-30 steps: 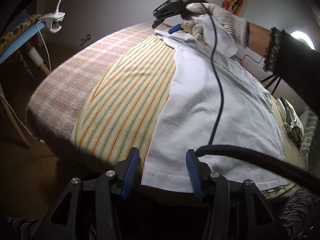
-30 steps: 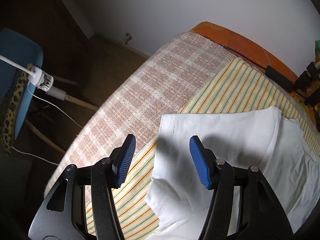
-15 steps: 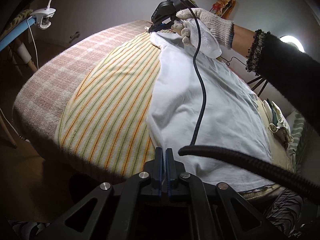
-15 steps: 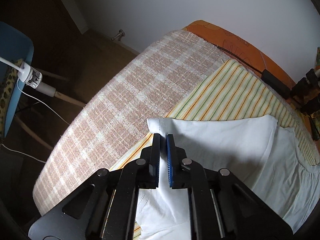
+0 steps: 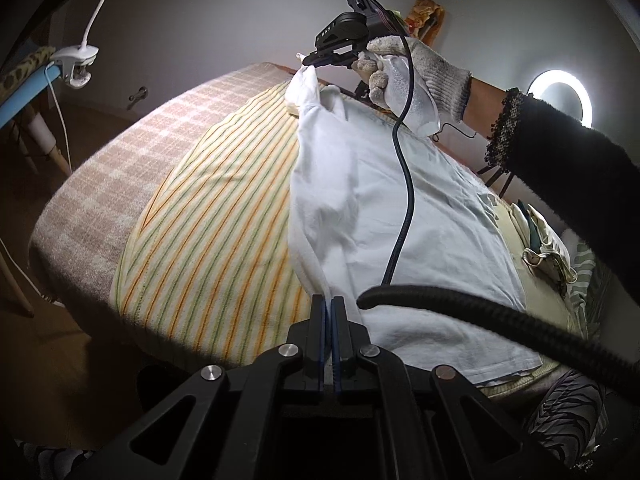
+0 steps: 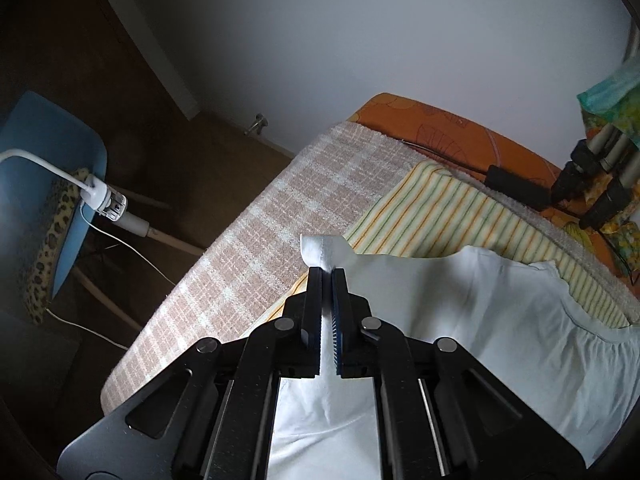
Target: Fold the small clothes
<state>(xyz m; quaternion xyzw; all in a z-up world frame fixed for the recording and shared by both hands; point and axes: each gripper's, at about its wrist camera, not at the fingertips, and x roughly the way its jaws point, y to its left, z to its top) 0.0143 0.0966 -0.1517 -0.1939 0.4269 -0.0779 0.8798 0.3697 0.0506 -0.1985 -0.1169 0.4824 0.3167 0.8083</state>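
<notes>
- The white T-shirt (image 5: 436, 216) lies on the striped towel (image 5: 216, 236), which covers a bed spread with a checked blanket (image 5: 120, 176).
- The left gripper (image 5: 330, 312) has its fingers clenched on the shirt's near left edge, lifting a ridge of cloth off the striped towel.
- The right gripper (image 6: 327, 276), held by a gloved right hand (image 5: 404, 76), pinches the shirt's far corner between its fingers, raised above the striped towel.
- A black cable (image 5: 404, 184) hangs across the shirt.
- An orange sheet (image 6: 440, 124) shows beyond the striped towel.
- A blue chair (image 6: 44, 152) with a white clip lamp (image 6: 100, 200) stands left of the bed.
</notes>
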